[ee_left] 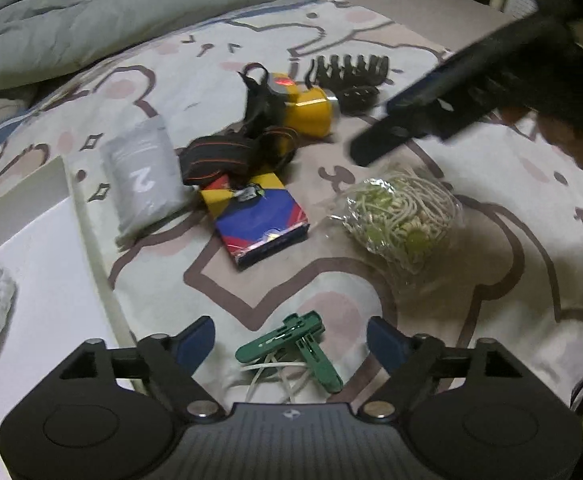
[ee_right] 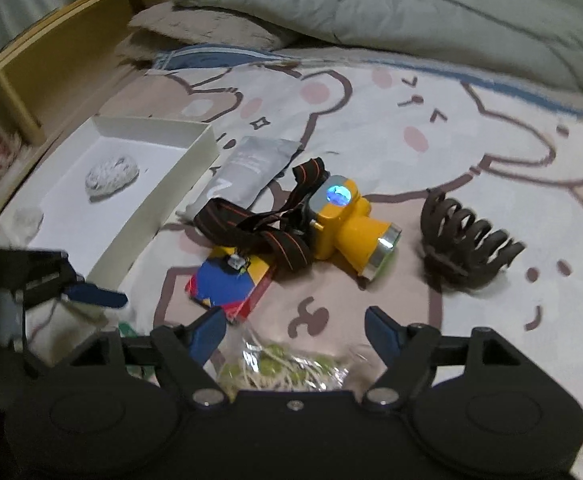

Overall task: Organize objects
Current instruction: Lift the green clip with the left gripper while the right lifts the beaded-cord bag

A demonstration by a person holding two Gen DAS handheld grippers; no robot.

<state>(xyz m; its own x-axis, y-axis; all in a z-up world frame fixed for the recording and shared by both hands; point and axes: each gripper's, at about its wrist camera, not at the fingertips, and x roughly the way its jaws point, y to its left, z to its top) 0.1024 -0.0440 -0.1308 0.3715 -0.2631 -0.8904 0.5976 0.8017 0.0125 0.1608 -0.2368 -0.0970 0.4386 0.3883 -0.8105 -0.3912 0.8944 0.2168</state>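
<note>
Left gripper (ee_left: 290,340): fingers spread, nothing pinched.
Green clothespin (ee_left: 291,346): lies on the bedsheet (ee_left: 491,280) between them, long axis diagonal.
Right gripper (ee_right: 295,330): spread over the bagged cords (ee_right: 283,368).
White box (ee_right: 195,148): far left, likely destination.

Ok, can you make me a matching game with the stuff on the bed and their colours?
Things:
1. headlamp
2. clothes pegs
3. hair claw
4. pouch with a 2 on it

Colours:
A. green
B. grey
C. yellow with a black and orange strap
D. dark brown

Pairs: 1-C, 2-A, 3-D, 4-B
</note>
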